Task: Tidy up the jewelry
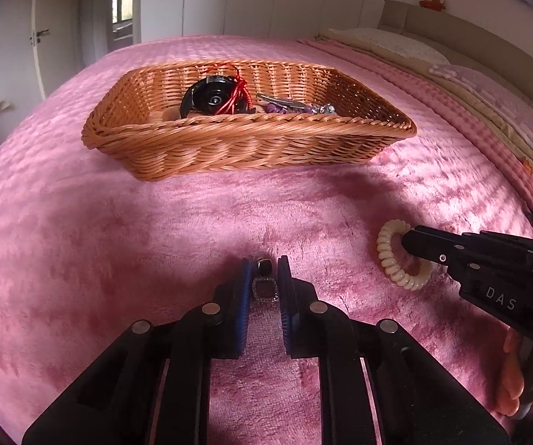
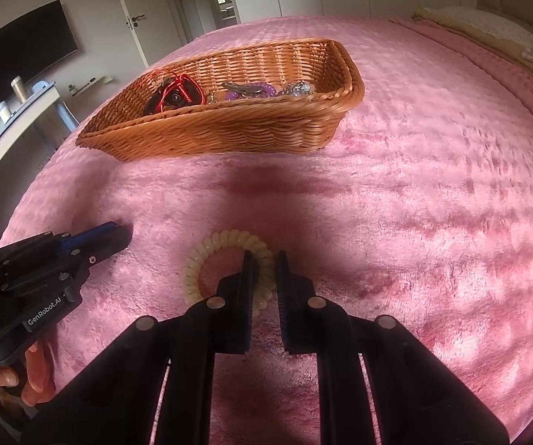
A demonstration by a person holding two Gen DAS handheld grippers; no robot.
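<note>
Left wrist view: left tongs [image 1: 264, 270] part-open around bracelet [image 1: 265, 287]; right tongs [image 2: 265, 265] straddle coil band [image 2: 192, 278].

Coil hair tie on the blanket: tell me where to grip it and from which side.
Take the hair tie across the near-right arc of its ring, coming from above and from the near side. It lies flat on the soft blanket as an open loop, so one finger can go inside the hole and the other outside. The right claw already straddles that arc this way.
</note>
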